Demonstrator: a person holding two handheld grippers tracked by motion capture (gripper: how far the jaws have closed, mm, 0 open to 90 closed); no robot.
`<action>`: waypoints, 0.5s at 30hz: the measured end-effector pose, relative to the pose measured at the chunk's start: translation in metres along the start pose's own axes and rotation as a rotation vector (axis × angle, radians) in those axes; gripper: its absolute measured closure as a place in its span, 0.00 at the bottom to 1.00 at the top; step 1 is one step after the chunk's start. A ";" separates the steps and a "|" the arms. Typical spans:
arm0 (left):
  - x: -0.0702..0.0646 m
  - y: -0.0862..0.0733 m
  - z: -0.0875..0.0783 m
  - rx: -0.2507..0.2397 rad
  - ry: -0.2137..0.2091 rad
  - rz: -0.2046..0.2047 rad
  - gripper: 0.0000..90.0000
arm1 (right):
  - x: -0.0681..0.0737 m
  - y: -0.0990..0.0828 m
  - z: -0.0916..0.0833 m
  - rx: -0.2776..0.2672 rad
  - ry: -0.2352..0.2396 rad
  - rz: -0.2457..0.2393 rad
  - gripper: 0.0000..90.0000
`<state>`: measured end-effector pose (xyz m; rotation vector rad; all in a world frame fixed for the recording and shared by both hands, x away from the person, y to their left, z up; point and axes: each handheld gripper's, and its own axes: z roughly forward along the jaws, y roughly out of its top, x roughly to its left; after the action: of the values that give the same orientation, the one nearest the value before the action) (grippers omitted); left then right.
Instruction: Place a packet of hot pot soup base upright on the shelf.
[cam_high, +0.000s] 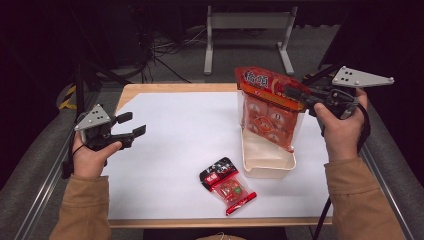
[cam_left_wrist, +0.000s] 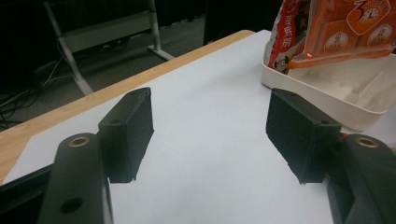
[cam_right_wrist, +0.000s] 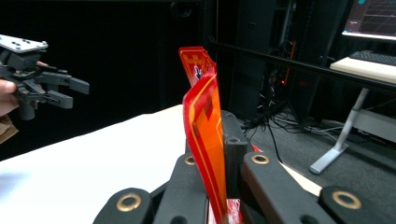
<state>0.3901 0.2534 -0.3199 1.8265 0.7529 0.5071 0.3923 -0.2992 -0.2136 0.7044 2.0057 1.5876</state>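
R gripper on snack bag top

Tan sleeves; black hand-held grippers with grey three-cornered plates, brass-ringed screw holes.

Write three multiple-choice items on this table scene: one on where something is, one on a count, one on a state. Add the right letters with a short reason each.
1. Where does the lower end of the large orange bag sit?
A. in the cream tray
B. flat on the white sheet
C. on the floor

2. How many snack packs are in the high view?
A. one
B. two
C. four

3. How do the jaws of the left gripper stand?
A. apart, nothing between them
C. shut on the small pack
B. shut on the tray

Answers: 1 A, the bag's bottom goes down inside the tray while the right gripper pinches its top edge. 2 B, the large bag and the small pack lying on the white sheet. 3 A, the left gripper view shows bare sheet between the two pads.
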 end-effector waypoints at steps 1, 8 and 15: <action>0.000 0.000 0.000 0.000 0.001 -0.002 0.37 | -0.001 -0.002 0.000 0.000 -0.005 0.005 0.99; 0.000 -0.001 0.001 0.001 0.002 0.000 0.36 | -0.005 -0.015 0.002 -0.004 -0.019 0.030 0.99; 0.000 -0.001 0.003 0.011 -0.003 -0.001 0.35 | -0.005 -0.029 0.006 0.015 -0.033 0.034 0.99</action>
<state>0.3915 0.2513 -0.3220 1.8364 0.7554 0.5006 0.3972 -0.3044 -0.2433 0.7688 1.9938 1.5712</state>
